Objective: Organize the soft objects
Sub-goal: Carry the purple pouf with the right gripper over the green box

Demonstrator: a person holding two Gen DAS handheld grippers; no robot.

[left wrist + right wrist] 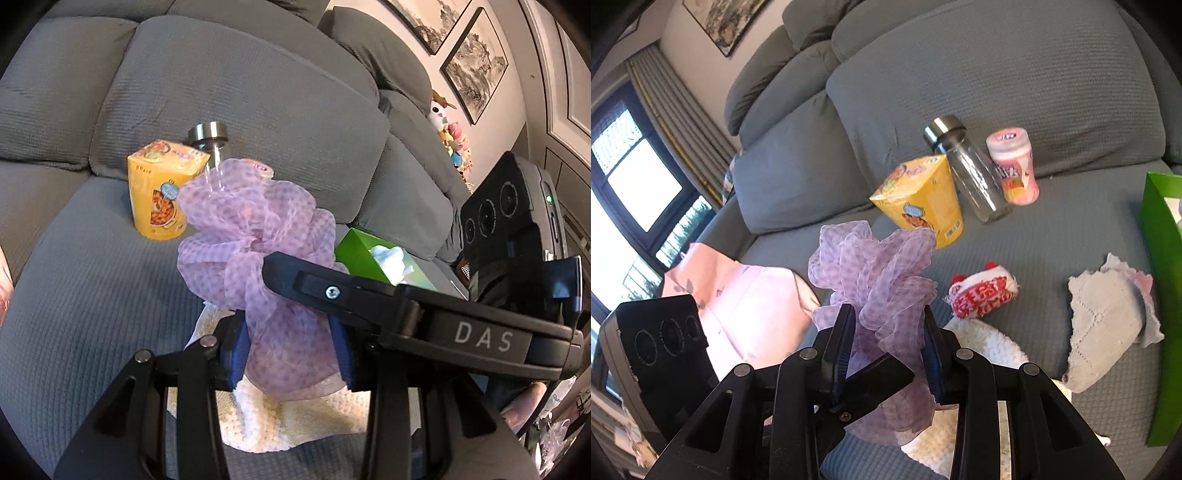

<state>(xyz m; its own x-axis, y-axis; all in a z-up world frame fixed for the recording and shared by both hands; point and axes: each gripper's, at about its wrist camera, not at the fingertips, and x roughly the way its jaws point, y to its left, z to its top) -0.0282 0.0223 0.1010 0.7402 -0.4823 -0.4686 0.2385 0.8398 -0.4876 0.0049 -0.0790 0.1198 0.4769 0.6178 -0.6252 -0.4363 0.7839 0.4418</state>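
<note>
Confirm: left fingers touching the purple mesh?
Touching. The left wrist view shows both blue fingers pressed into the purple mesh, bunching it between them; the right gripper clamps it too.

A home living room: grey sofa [221, 92], framed pictures [476, 62], curtained window [639, 177].

Grey fabric sofa [1015, 74] has a yellow paper snack cup [919, 199], a clear glass bottle with steel cap [971, 173] leaning against a pink plastic candy jar [1015, 166], and a green tissue box [373, 254].
</note>
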